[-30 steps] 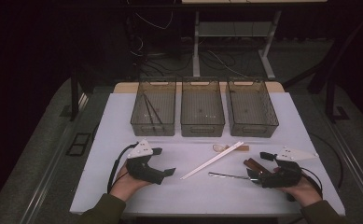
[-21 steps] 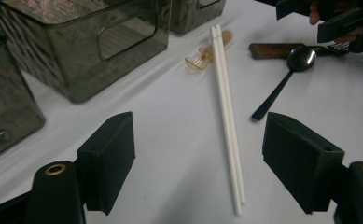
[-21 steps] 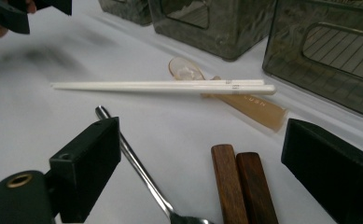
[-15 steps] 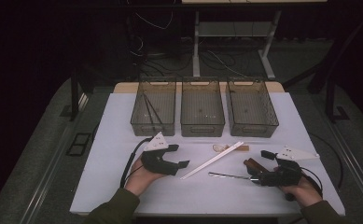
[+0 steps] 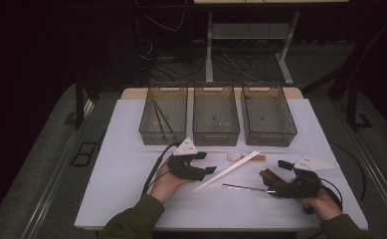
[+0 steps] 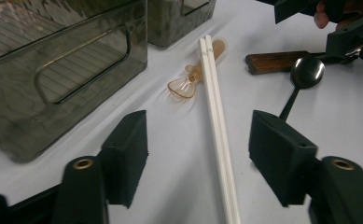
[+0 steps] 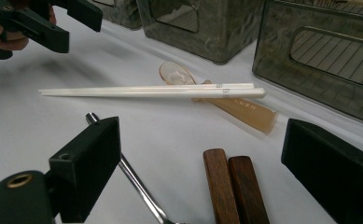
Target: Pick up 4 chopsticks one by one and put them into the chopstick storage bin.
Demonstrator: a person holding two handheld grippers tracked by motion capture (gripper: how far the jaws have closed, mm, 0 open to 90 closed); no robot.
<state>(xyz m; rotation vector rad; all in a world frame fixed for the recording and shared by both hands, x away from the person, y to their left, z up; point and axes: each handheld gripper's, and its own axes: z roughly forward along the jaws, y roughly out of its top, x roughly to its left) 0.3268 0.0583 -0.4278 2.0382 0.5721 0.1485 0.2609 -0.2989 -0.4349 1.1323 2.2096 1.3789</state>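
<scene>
high view, left gripper (image 5: 212,170): jaws apart, nothing between them, held above the white table (image 5: 131,149), pointing at the near tip of the white chopsticks (image 5: 227,171).
high view, chopsticks: the pair lies slantwise just ahead of the left gripper's jaws, far end resting across a small amber spoon (image 5: 232,158).
high view, right gripper (image 5: 280,188): low on the table in the person's right hand; whether the jaws are apart cannot be told from here; a metal spoon (image 5: 243,187) stretches out from its tip, dark wooden pieces (image 5: 269,176) just beside it.
high view, bins: three dark mesh bins (image 5: 216,115) in a row beyond both tools.
left gripper view, jaws: wide apart and bare, one each side of the view.
left gripper view, chopsticks (image 6: 219,126): running straight away between the jaws, nearer the right-hand one, touching neither.
left gripper view, beyond: amber spoon (image 6: 188,84) under the chopsticks' far part, metal spoon bowl (image 6: 307,72) past the right-hand jaw, a bin (image 6: 62,70) off to the left-hand side.
right gripper view, jaws: spread wide, holding nothing.
right gripper view, between the jaws: metal spoon handle (image 7: 139,186) by the left-hand jaw, wooden pieces (image 7: 233,191) side by side in the middle.
right gripper view, ahead: chopsticks (image 7: 151,91) lie crosswise, amber spoon (image 7: 216,98) beneath them, left gripper (image 7: 72,25) up in the far corner.
</scene>
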